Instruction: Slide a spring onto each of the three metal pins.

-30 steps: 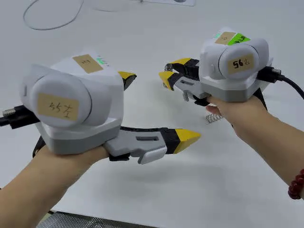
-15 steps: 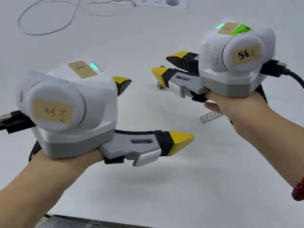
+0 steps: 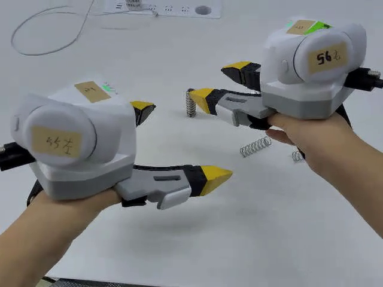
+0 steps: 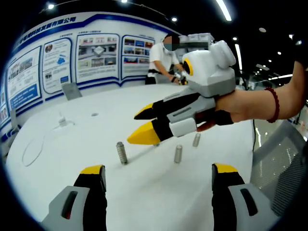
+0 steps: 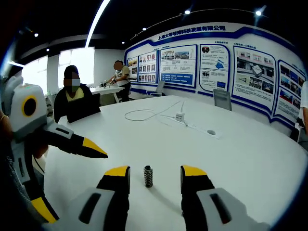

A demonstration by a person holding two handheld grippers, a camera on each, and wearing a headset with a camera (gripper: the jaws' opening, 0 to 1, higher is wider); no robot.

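Right gripper (image 3: 218, 82), jaws half apart, has backed off the one sprung pin (image 3: 191, 103); two springs (image 3: 255, 146) lie loose on the table (image 3: 281, 233); left gripper (image 3: 179, 142) jaws wide.

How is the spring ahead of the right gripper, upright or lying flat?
Upright. In the right gripper view the spring stands vertical on the table, seen between the open jaws, touching neither.

Not much to read tbh. The tan paper label (image 3: 55, 142) on the white-and-grey left gripper (image 3: 185, 142) has a handwritten 55 plus a scrawled character. The matching tan label (image 3: 326, 57) on the right gripper (image 3: 213, 82) says 56. The white Chinese lettering on the blue wall banner (image 5: 192, 32) is too small for me.
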